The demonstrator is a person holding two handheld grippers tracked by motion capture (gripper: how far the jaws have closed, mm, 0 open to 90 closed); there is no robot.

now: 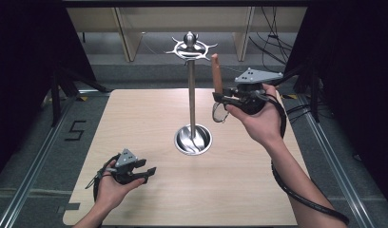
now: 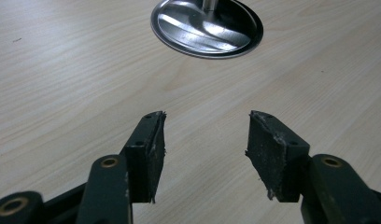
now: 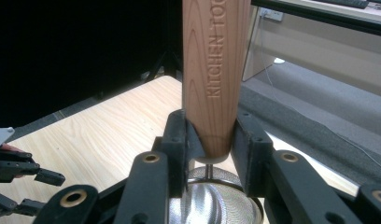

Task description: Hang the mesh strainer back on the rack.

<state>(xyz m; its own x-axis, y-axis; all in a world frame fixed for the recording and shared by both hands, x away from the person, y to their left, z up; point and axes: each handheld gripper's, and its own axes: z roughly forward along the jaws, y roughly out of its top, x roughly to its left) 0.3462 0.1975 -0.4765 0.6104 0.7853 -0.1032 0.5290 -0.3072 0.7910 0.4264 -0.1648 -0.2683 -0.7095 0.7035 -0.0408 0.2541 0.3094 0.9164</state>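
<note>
From the high view, a person is sitting at a pale wooden tabletop. A tall metal stand is rising from a round shiny base in the middle, with a ring of hooks at the top. The right gripper is being held up in the air beside the pole. It is gripping a small strainer by the low end of its wooden handle, so the handle is pointing up and the mesh bowl is hanging down. It is probably being held high like this because the strainer is going onto a hook. The left gripper is resting low near the front of the tabletop, well apart from the stand, likely keeping out of the way.

From the left gripper view, its fingers are standing wide apart with nothing between them. This view is also showing the stand's round base up close on the bare wood.

From the right gripper view, the fingers are pressing on both sides of the wooden handle, about halfway closed. Here the words cut into the handle are showing, and the wire mesh bowl is sitting just under the fingers. The left gripper is sitting far off at the left edge.
</note>
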